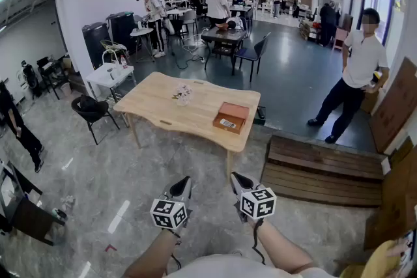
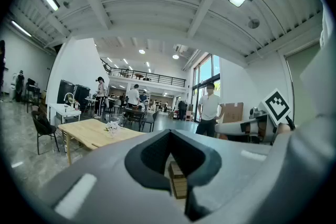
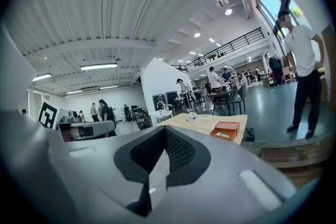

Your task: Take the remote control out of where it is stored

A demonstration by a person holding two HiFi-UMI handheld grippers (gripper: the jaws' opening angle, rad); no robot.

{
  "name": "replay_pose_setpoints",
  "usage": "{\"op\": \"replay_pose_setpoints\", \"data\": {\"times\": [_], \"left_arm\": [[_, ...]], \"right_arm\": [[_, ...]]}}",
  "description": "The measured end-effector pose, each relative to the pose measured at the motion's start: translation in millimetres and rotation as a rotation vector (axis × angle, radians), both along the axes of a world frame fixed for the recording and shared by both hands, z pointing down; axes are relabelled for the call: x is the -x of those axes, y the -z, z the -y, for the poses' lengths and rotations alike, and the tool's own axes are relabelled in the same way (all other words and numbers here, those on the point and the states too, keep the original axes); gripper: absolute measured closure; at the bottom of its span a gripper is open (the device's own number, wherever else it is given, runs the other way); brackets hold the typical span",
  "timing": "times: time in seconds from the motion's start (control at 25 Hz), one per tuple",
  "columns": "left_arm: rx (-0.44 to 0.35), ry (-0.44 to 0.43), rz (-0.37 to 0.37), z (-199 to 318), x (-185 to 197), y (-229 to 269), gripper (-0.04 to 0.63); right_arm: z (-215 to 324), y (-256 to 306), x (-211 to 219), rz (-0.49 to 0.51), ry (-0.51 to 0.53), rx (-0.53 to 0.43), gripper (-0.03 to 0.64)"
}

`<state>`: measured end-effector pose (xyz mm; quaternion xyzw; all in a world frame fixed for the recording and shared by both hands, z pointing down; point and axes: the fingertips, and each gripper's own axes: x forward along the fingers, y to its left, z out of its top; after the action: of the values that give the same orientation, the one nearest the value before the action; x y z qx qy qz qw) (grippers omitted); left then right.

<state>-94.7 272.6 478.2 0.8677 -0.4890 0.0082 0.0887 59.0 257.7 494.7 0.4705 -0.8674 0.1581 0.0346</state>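
Standing well back from the table, the person carries the left gripper and right gripper low, jaws clenched on nothing. Remote unseen, presumably inside the closed orange box on the table; approach needed first.

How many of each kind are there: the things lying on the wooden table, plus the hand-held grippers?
Orange box: 1
Small pale bunch, too small to identify: 1
Hand-held grippers: 2 (left hand-held gripper, right hand-held gripper)
Total: 4
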Motion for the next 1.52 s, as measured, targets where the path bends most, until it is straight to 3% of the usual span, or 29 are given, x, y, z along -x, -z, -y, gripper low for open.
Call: {"op": "replay_pose_setpoints", "data": {"times": [0.76,1.52], "left_arm": [[0.017,-0.012,0.003,8.2,-19.8,-9.8,0.595],[0.035,0.042,-0.008,28.6,-62.9,-22.2,0.595]], "right_arm": [[8.8,-5.6,-19.0,-0.011,-0.019,-0.018,0.59],[37.5,-17.2,-67.2,-0.012,-0.013,-0.005,0.589]]}}
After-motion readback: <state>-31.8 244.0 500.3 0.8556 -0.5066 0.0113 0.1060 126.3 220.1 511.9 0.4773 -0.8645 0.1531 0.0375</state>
